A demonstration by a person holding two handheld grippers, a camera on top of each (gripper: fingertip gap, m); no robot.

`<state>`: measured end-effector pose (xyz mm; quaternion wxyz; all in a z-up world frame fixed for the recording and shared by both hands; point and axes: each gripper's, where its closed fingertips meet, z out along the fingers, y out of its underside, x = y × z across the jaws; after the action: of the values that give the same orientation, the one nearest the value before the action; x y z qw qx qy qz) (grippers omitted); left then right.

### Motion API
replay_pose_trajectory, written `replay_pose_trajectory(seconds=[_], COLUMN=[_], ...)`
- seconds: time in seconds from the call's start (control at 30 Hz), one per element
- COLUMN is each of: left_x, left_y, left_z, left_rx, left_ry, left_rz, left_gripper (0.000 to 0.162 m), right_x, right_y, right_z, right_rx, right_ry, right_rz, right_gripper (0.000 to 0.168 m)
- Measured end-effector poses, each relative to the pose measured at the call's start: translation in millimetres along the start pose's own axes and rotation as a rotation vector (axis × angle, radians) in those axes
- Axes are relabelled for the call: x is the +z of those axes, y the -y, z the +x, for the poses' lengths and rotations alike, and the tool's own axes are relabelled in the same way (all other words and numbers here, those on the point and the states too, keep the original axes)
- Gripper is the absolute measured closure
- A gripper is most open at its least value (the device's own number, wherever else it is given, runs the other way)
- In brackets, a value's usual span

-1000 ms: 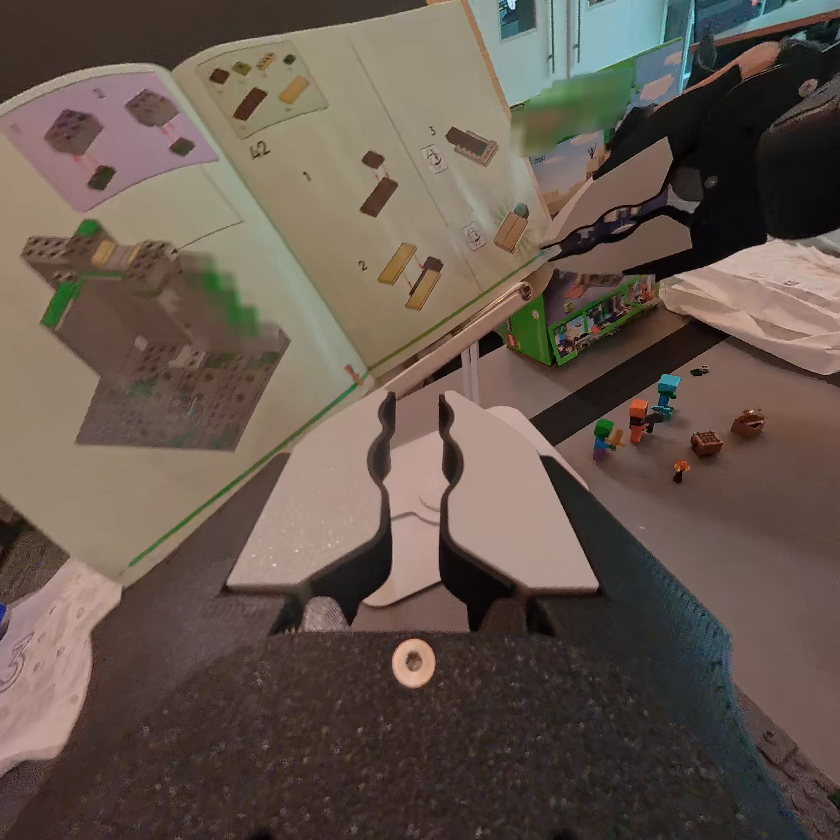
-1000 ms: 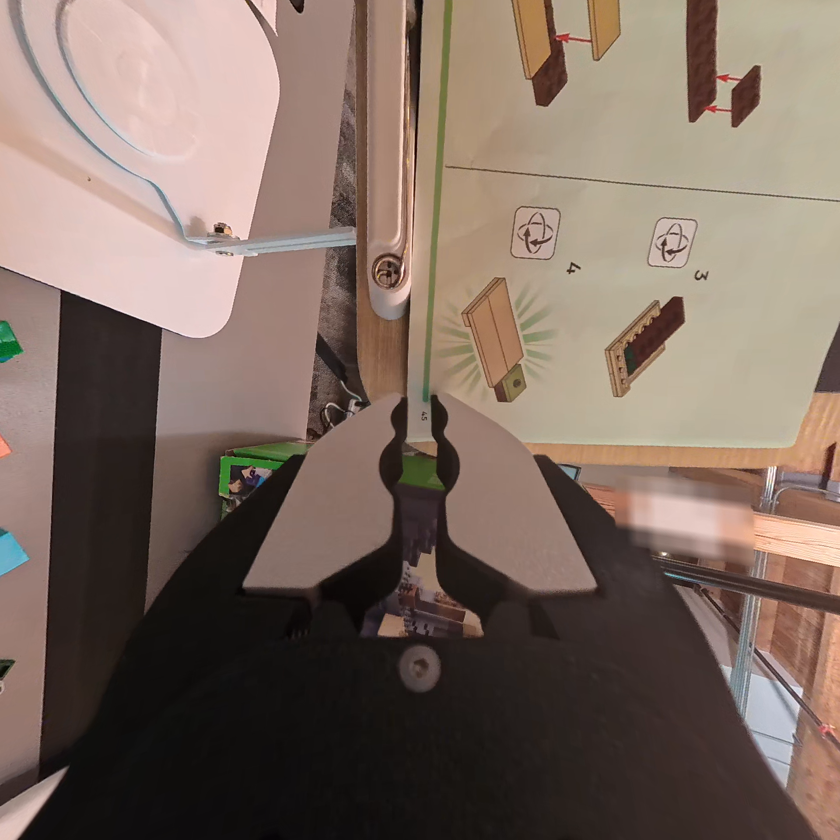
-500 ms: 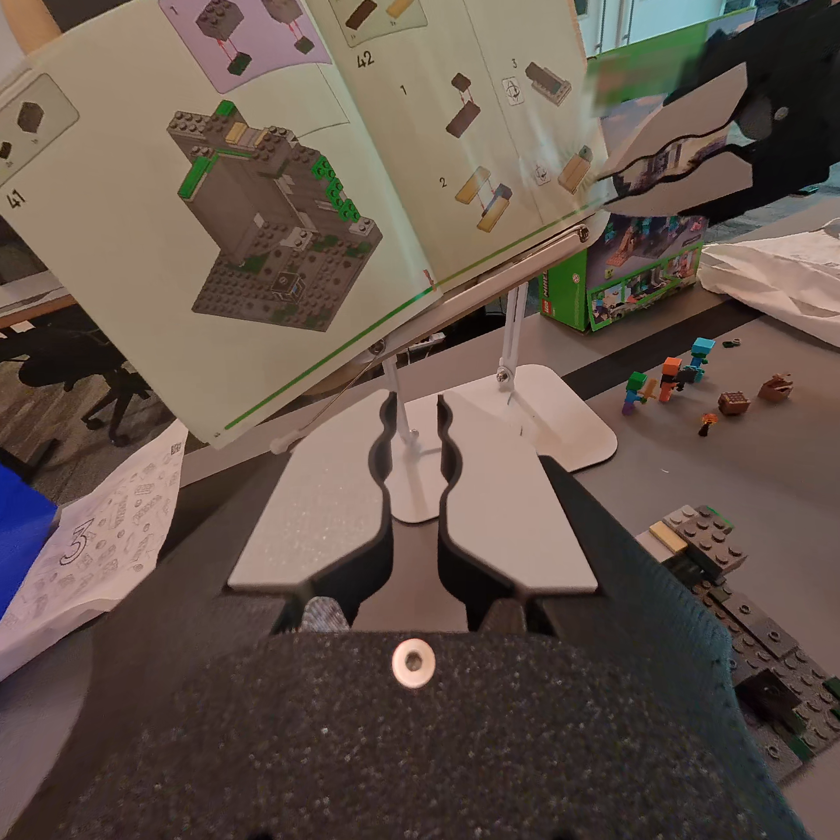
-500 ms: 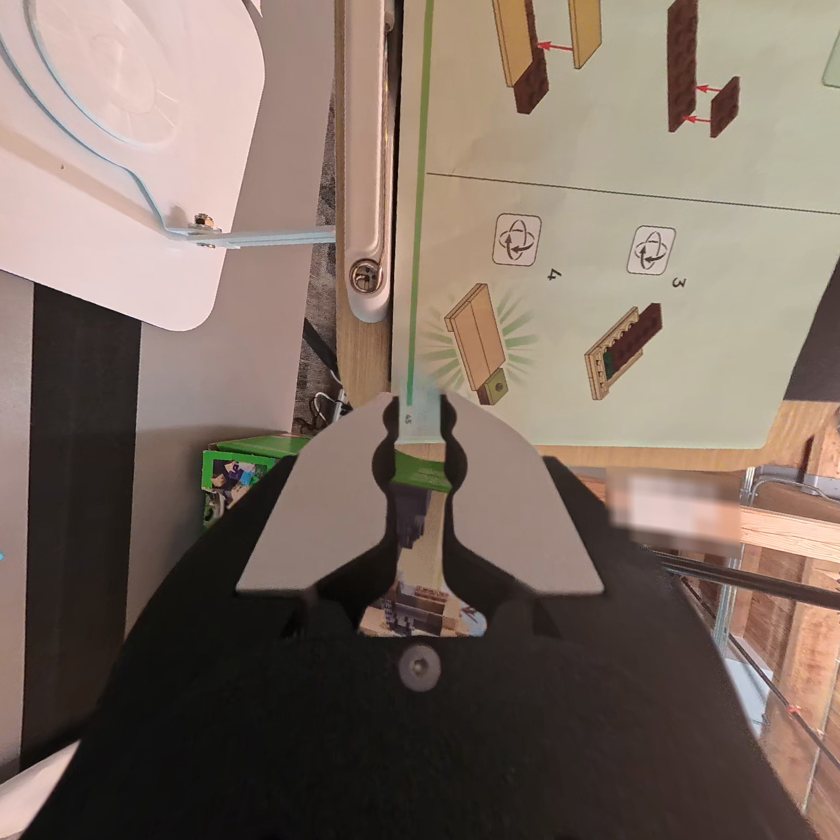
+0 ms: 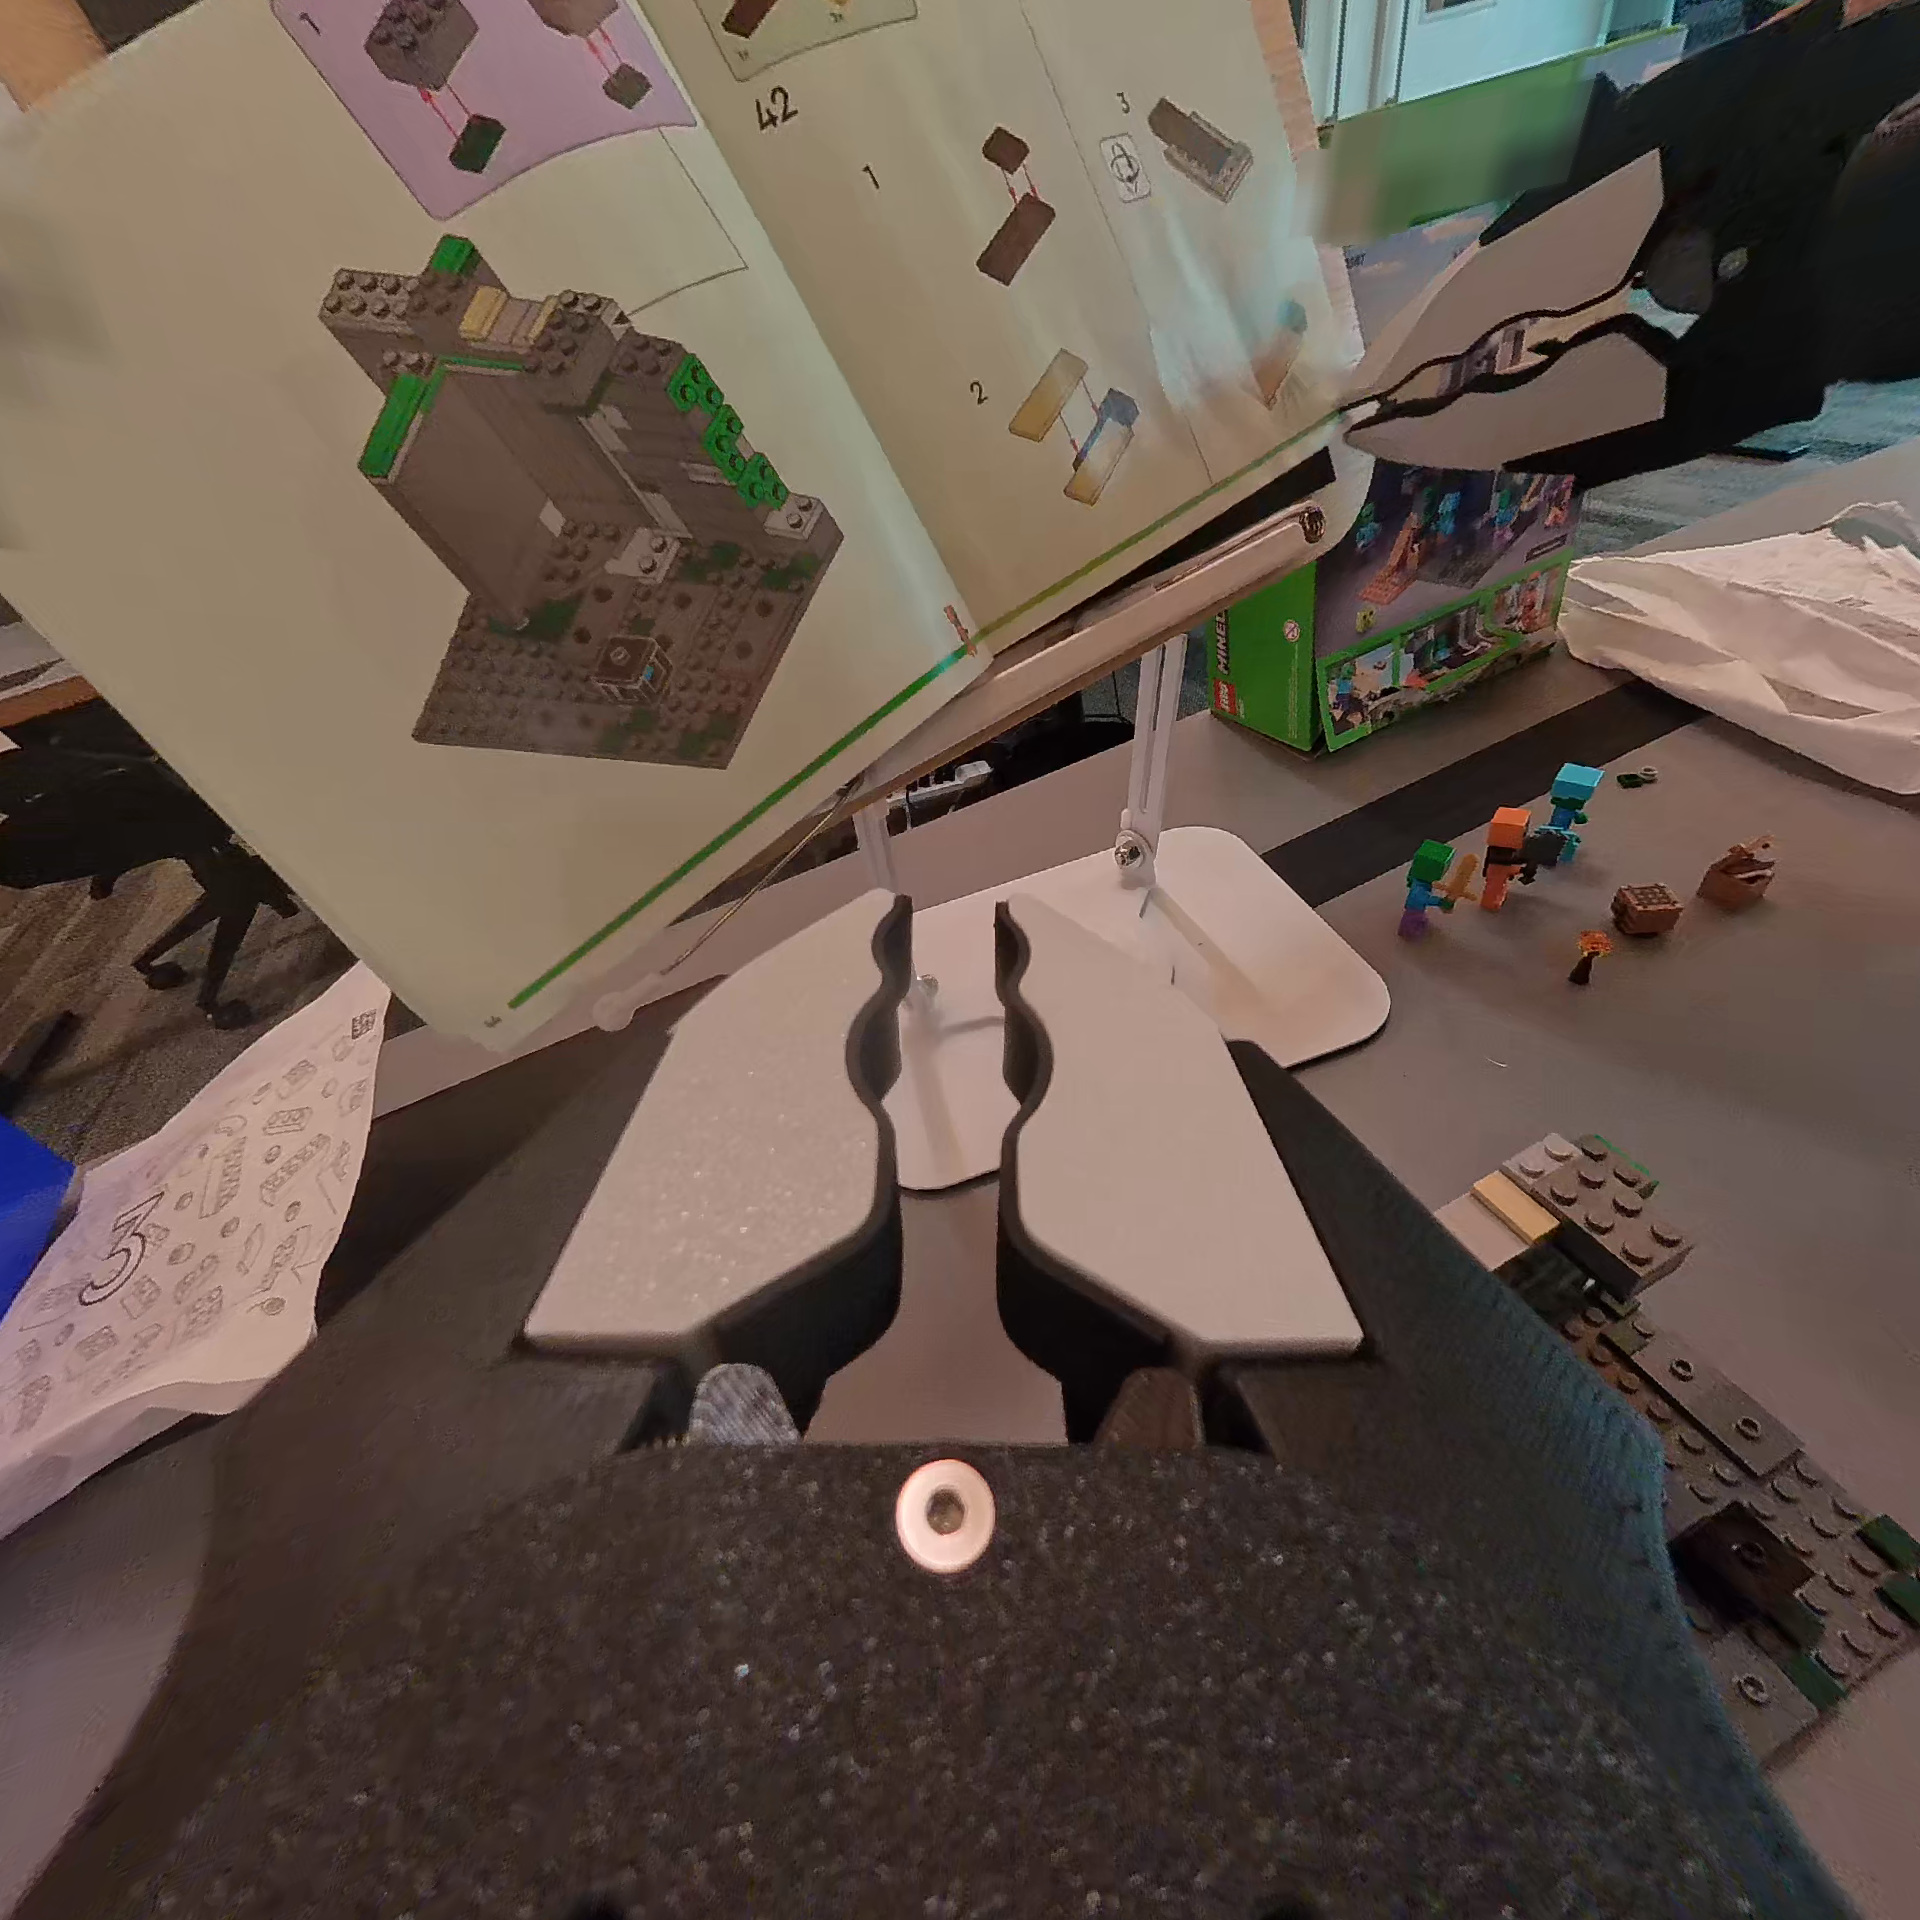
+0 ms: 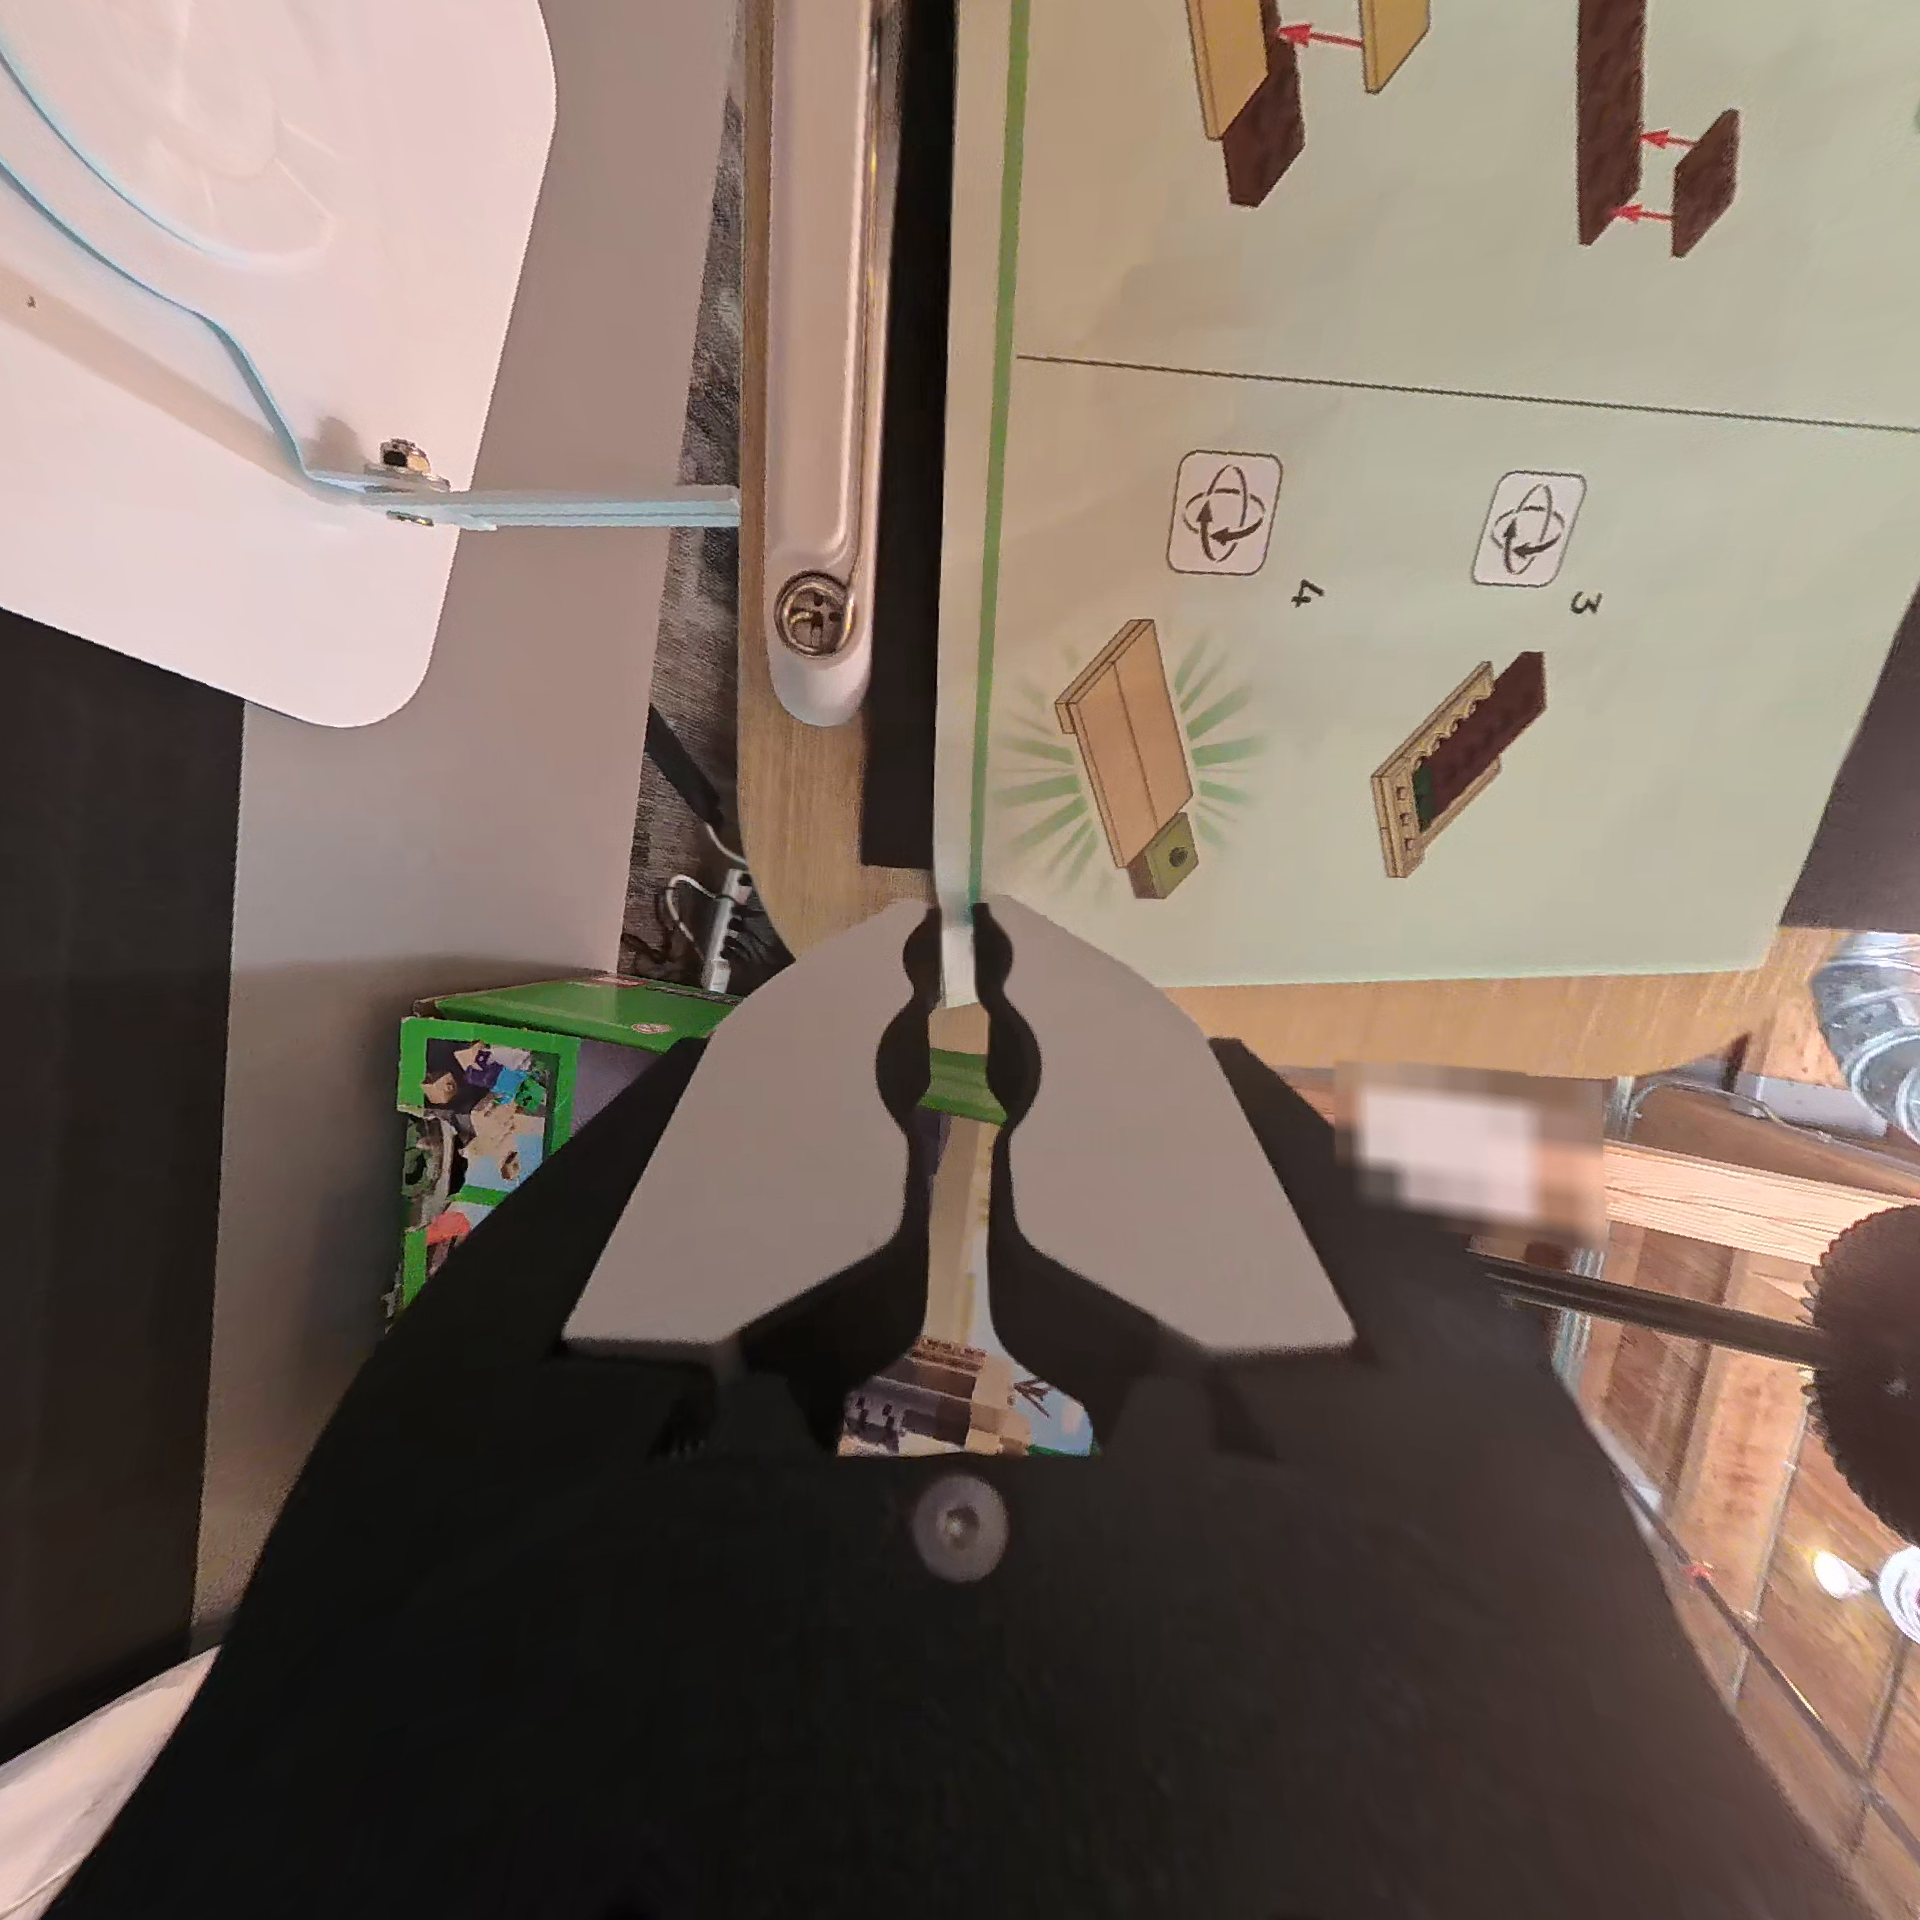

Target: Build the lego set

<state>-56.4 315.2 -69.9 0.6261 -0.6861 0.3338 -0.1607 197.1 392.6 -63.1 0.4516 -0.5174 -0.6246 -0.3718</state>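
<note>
The left gripper (image 5: 945, 935), jaws spread and empty, has drawn back, bringing the grey lego build (image 5: 1704, 1382) into lower right of frame. At upper right, the right gripper (image 6: 951, 914) pinches the instruction booklet's (image 5: 582, 416) page corner, now lifted off the stand (image 5: 1278, 956) — likely a page turn before building resumes.
</note>
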Motion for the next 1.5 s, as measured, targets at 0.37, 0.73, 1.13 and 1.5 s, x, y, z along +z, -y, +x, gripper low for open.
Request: replay_pose_trajectory(seconds=[0.37, 0.73, 1.13, 1.5], left_x=[1, 2, 3, 4], left_y=[-1, -3, -5, -5], left_z=[3, 6, 8, 14], left_rx=[0.013, 0.024, 0.023, 0.039], left_ry=[-0.025, -0.046, -0.057, -0.080], left_rz=[0.000, -0.004, -0.010, -0.009], left_gripper=[0.147, 0.148, 0.148, 0.148], right_x=[-14, -17, -16, -15], right_y=[1, -3, -2, -2], right_z=[-5, -10, -9, -11], right_rx=[0.108, 0.175, 0.325, 0.408], right_ry=[0.232, 0.279, 0.441, 0.607], right_rz=[-0.002, -0.063, -0.022, -0.032], right_gripper=[0.168, 0.168, 0.167, 0.167])
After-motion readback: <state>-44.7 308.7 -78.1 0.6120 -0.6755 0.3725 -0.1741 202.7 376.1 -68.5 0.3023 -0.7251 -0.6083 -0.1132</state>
